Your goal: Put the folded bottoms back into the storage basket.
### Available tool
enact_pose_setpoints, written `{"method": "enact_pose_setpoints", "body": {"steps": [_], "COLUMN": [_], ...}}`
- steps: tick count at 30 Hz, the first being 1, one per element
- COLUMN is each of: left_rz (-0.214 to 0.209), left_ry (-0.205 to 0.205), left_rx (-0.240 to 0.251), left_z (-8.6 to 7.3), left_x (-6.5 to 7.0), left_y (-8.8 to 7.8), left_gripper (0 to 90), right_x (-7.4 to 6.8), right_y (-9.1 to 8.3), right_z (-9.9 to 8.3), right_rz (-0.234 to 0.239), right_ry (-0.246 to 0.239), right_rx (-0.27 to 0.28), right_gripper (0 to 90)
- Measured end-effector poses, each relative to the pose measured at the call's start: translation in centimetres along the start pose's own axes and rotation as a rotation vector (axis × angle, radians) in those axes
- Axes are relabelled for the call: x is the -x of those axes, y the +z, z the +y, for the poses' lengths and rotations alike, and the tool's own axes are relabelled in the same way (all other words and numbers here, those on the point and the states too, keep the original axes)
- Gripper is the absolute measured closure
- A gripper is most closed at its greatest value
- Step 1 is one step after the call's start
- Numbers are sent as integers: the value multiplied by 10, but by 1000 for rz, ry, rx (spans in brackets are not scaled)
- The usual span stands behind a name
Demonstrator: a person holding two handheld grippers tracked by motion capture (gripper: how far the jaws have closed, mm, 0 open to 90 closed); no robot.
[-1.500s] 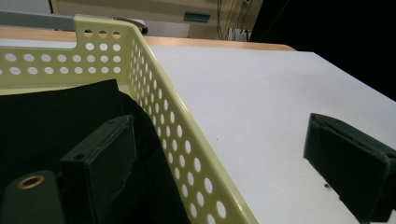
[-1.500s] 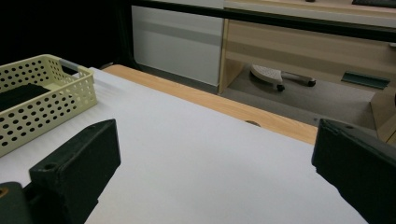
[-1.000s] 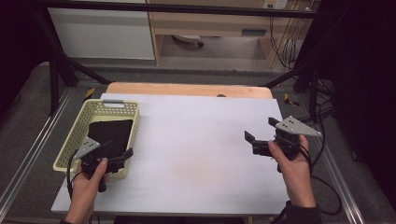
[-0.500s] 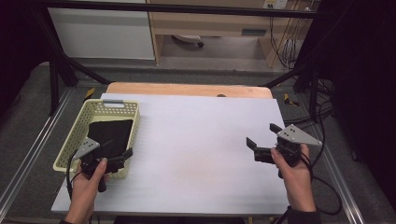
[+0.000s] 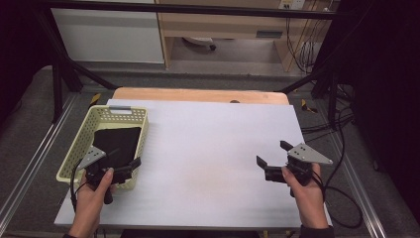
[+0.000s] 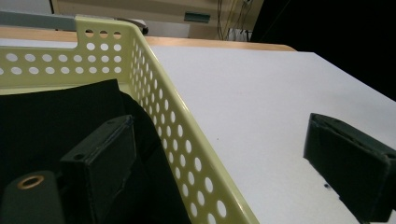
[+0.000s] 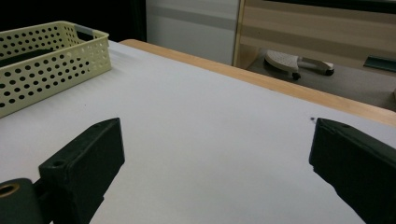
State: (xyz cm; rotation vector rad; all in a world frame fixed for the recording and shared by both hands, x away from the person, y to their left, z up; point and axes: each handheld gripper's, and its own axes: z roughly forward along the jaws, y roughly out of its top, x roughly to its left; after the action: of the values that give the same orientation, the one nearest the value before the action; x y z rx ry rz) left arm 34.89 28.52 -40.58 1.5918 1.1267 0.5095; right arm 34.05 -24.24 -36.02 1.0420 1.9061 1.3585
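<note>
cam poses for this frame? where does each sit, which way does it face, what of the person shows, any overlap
High view: above the person's side, facing forward and down on the table; both forearms, left gripper, right gripper.
Left gripper view: on that gripper, straddling the basket wall, one of its fingers over the black cloth.
Right gripper view: low over the table, facing the basket; open fingers.
Shared: basket and table.

No legible text or labels anywhere

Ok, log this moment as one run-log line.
left tongs: open, straddling basket wall | black cloth: in basket | right tongs: open, empty, over table
</note>
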Motion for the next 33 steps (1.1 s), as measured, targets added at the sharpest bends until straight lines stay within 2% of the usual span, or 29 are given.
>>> {"method": "enact_pose_setpoints", "body": {"steps": [7,24,33], "left_rz": [0,0,1], "left_ry": [0,3,7], "left_rx": [1,2,1], "left_z": [0,0,0], "left_x": [0,0,1], "left_y": [0,0,0], "left_gripper": [91,92,92], "right_x": [-2,-2,-2], "right_y": [4,16,23], "right_z": [-14,-38,-49], "right_rz": [-3,20,59], "right_ry": [-12,1,26], "right_rx": [-14,-74,-106], "right_gripper": [31,32,32]}}
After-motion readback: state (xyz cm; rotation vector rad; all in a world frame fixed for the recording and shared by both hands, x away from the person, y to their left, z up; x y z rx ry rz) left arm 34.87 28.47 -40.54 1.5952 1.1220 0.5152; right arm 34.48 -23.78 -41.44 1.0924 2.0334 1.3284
